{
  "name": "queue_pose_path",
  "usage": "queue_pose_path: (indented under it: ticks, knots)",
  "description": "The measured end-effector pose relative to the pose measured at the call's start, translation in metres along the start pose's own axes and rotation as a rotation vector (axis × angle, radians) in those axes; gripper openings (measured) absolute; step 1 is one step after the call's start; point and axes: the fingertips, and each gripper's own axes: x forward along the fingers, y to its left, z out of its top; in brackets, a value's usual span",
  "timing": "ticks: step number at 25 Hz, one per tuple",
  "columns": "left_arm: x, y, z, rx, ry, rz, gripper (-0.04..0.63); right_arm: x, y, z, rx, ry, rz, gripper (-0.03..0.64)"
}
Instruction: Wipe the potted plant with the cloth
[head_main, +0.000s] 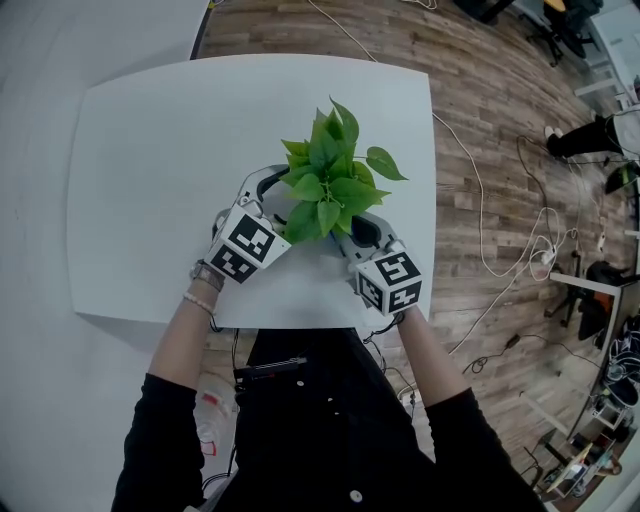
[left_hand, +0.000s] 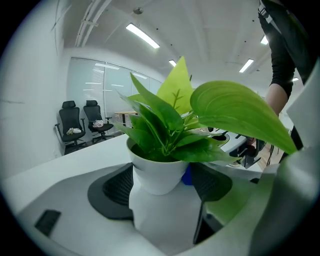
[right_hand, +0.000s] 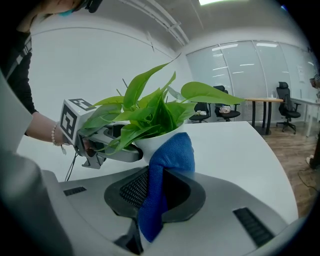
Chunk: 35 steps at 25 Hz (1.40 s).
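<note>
We see a big white table (head_main: 150, 150). The person's left arm (head_main: 175, 340) and right arm (head_main: 428, 352) reach over its near edge, bare below black sleeves. Each hand holds tongs that point forward and a bit down. The two tongs lean in toward each other.

The potted plant (head_main: 325, 180) stands on the table close to the near edge, right between the two tongs. Its green leaves (left_hand: 235, 112) hang over both tips.

The left tongs (left_hand: 165, 185) are open as wide as they go. The white pot (left_hand: 157, 172) sits between the jaws, with a black pad close on each side. We cannot tell if the pads touch it.

The right tongs (right_hand: 160, 192) are closed tight on the blue cloth (right_hand: 167, 160). The cloth sticks up out of the jaws, and its top rests against the side of the pot, under the leaves.
</note>
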Motion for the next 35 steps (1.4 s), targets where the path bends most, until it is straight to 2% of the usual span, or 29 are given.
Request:
queue_pose_path:
  ticks: [4, 9, 12, 15, 19, 21, 25, 27, 32, 35]
  knots:
    - [-0.003, 0.0, 0.001, -0.05, 0.018, 0.085, 0.365, -0.002, -0.003, 0.006, -0.005, 0.003, 0.002, 0.086]
    - [-0.01, -0.007, -0.009, -0.212, 0.032, 0.254, 0.365, -0.001, -0.004, 0.006, -0.018, 0.001, -0.002, 0.086]
    - [-0.017, -0.017, -0.01, -0.296, 0.011, 0.302, 0.364, -0.002, -0.004, 0.005, -0.018, -0.002, -0.012, 0.086]
    - [-0.018, -0.031, -0.007, -0.335, -0.01, 0.266, 0.364, -0.007, -0.009, 0.006, 0.0, -0.007, -0.023, 0.086]
    - [-0.023, -0.032, -0.014, -0.318, -0.009, 0.2, 0.365, -0.003, -0.013, 0.006, -0.024, 0.001, -0.016, 0.084]
    - [-0.029, -0.029, -0.017, -0.287, 0.0, 0.165, 0.365, 0.0, -0.013, 0.009, -0.035, 0.004, -0.015, 0.084]
    - [-0.034, -0.02, -0.021, -0.144, 0.056, 0.068, 0.365, 0.005, -0.017, 0.018, -0.059, 0.01, -0.011, 0.086]
    - [-0.032, -0.012, -0.019, -0.11, 0.064, 0.029, 0.365, 0.008, -0.021, 0.02, -0.069, 0.012, -0.011, 0.086]
    - [-0.028, 0.003, 0.0, -0.107, 0.013, -0.025, 0.365, 0.015, -0.027, 0.024, -0.086, 0.019, -0.008, 0.086]
    - [-0.028, 0.008, 0.008, -0.108, -0.016, -0.008, 0.365, 0.021, -0.03, 0.026, -0.116, 0.031, -0.006, 0.084]
